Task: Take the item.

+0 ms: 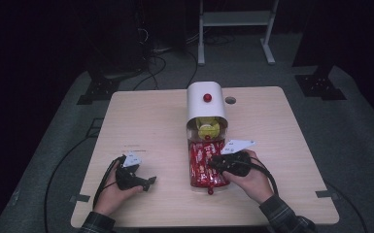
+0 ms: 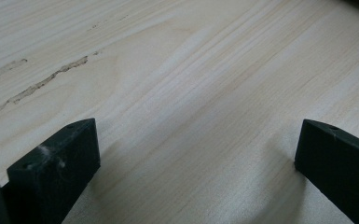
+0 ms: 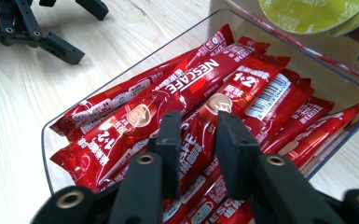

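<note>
Right tool (image 3: pixel 196 135): lowest and closest in the right gripper view, jaws narrowed to a small gap, one red coffee stick (image 3: pixel 200 135) between them; pads pressing it or not, cannot tell.
Red coffee sticks (image 1: pixel 205 165): packed lengthwise in the clear tray (image 3: pixel 51 140), the task's stick on top of the pile, near the tray's middle.
Clear tray edges: near rim close under the right tool, left wall just beside bare worktop (image 1: pixel 145 116), far end tucked under the white dispenser (image 1: pixel 205 104).
White dispenser: upright behind the tray, red knob (image 1: pixel 207 97) on top, yellow-green capsules (image 1: pixel 207 130) showing in its open front.
Left tool (image 1: pixel 135 180): resting low at the worktop's front left, jaws spread wide, gripping nothing, bare wood between them in the left gripper view.
Open room: broad bare stretch between left tool and tray; clear wood to the right of the tray up to the worktop's right edge.
Front edge: both hands close to it, little margin behind them.
</note>
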